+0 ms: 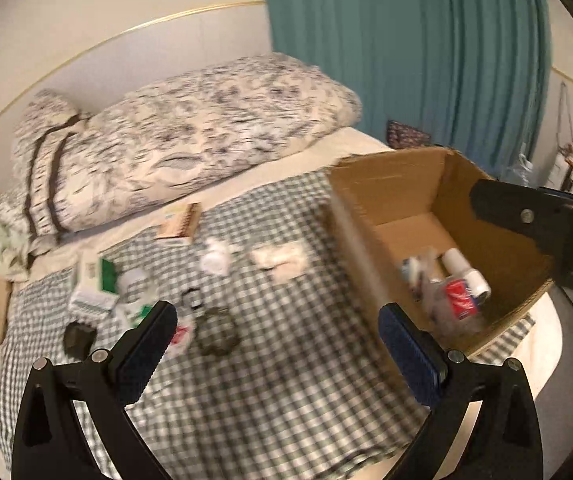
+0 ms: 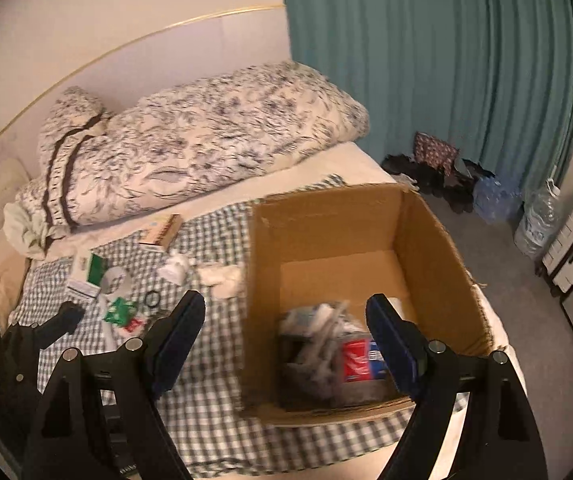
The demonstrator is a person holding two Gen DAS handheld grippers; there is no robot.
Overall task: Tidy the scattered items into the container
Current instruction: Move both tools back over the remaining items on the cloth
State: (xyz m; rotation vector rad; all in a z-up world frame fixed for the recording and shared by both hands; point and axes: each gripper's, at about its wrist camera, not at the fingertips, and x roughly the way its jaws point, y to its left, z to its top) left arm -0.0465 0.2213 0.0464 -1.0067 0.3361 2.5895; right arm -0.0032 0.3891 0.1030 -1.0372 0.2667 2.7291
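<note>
An open cardboard box (image 1: 370, 184) (image 2: 326, 216) stands on a checked cloth on the bed, at the right. Inside lie a clear bag with a red-labelled item (image 1: 460, 300) (image 2: 356, 360) and white tubes. Scattered items lie left of the box: a green-and-white carton (image 1: 94, 280) (image 2: 88, 270), a tan box (image 1: 178, 222) (image 2: 162, 232), a white crumpled piece (image 1: 216, 260), a pale packet (image 1: 282, 260), a dark lump (image 1: 216, 332), a black ring (image 2: 152, 299). My left gripper (image 1: 278, 344) is open and empty above the cloth. My right gripper (image 2: 286, 332) is open and empty over the box's near left wall.
A patterned duvet (image 1: 190, 136) (image 2: 198, 140) is piled at the bed's far side against the wall. A teal curtain (image 2: 438, 60) hangs at the right. Bags and water bottles (image 2: 534, 216) stand on the floor beyond the bed. The right gripper's body (image 1: 534, 220) shows over the box's right wall.
</note>
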